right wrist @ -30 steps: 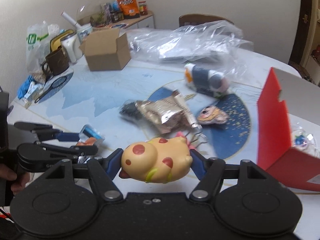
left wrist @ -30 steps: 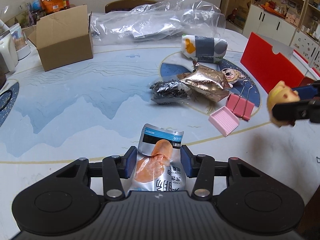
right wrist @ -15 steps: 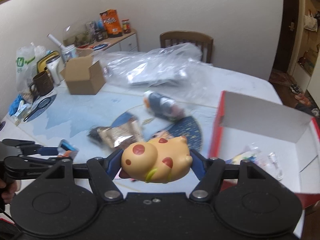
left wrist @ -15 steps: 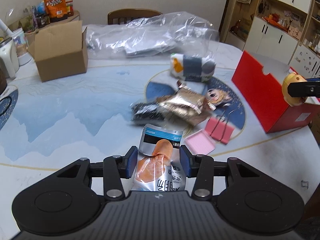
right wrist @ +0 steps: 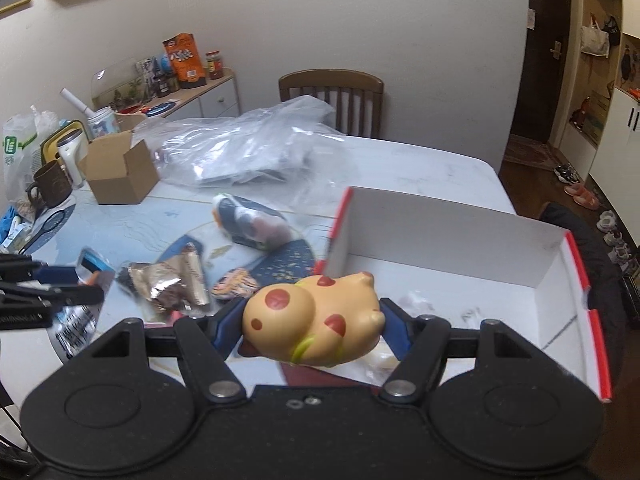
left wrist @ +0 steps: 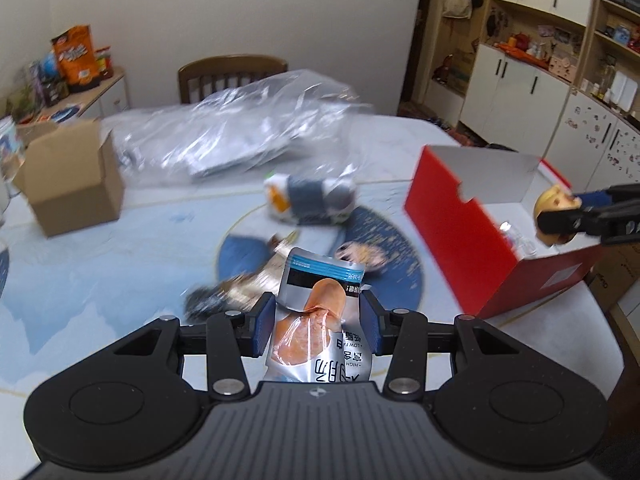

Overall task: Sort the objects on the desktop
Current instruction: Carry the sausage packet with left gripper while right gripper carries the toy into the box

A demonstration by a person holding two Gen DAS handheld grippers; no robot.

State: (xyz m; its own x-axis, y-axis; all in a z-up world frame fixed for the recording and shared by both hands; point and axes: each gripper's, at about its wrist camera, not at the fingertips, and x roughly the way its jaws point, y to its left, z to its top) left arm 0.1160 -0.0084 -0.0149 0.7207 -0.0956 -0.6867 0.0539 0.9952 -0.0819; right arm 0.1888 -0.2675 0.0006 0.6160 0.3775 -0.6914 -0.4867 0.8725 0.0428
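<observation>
At the far left a brown cardboard box point(left wrist: 74, 184) stands open on the table point(left wrist: 100, 272), well apart from everything being carried. Next along, the left gripper point(left wrist: 316, 322) has its blue pads closed on a silver sausage packet point(left wrist: 316, 320), held up above a blurred pile of loose snack wrappers point(right wrist: 168, 280). A wrapped roll point(left wrist: 310, 198) lies beyond them, near a big crumpled plastic bag point(left wrist: 240, 132). Further right, the right gripper point(right wrist: 310, 326) clamps a yellow red-spotted toy point(right wrist: 314, 320) between its fingers, poised over the near edge of the red box point(left wrist: 460, 232), whose white inside already holds a few small clear-wrapped items.

The step in hand looks like carrying both picks to their bins. The toy seems about ready to drop: the next move calls for clearing the near red wall, then opening over the white floor. Where the packet belongs I cannot tell.

The red box sits near the table's right edge, so room is tight there; the tall back flap limits overshoot. Open tabletop lies left of the clutter
</observation>
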